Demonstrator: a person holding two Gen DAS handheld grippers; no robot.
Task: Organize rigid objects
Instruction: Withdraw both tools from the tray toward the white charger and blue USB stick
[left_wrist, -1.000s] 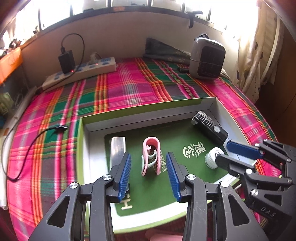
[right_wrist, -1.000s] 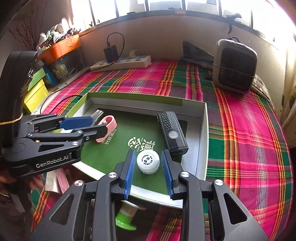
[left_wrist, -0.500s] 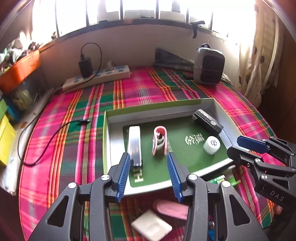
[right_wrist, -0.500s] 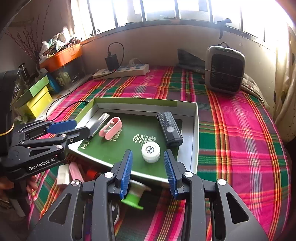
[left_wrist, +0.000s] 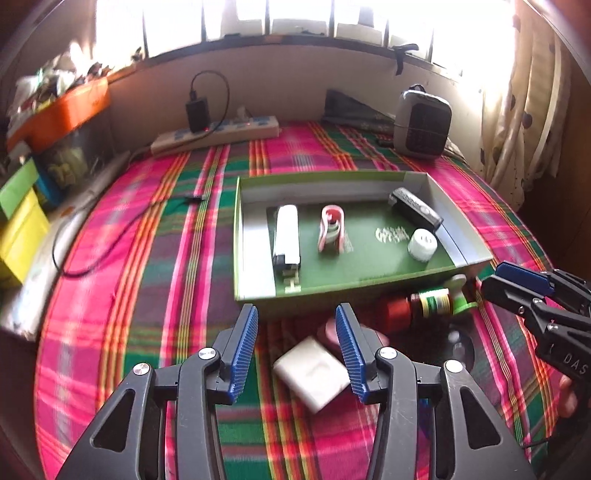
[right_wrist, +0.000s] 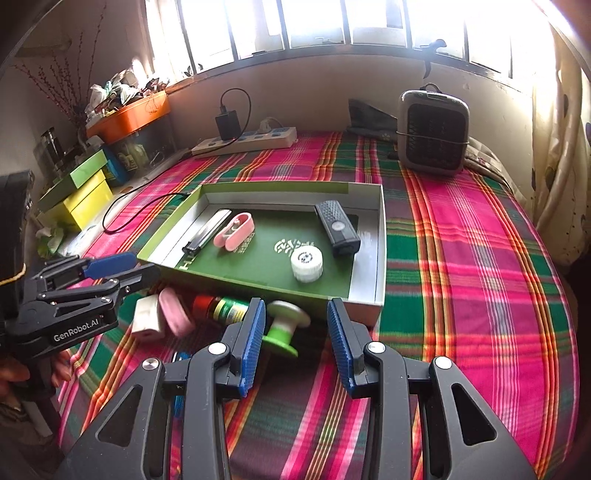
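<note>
A green box lid on the plaid cloth holds a silver bar, a pink clip, a black remote and a white cap. In front of it lie a white block, a pink oval piece, a red-capped bottle and a green-and-white spool. My left gripper hangs over the white block, jaws opening, empty. My right gripper is open and empty beside the spool.
At the back stand a power strip with a charger and a grey heater. Yellow and green boxes and an orange bin crowd the left edge. A black cable crosses the cloth.
Both grippers have pulled back from over the box lid to the cloth in front of it. The left jaws stand wider. The loose items in front of the lid have come into view.
</note>
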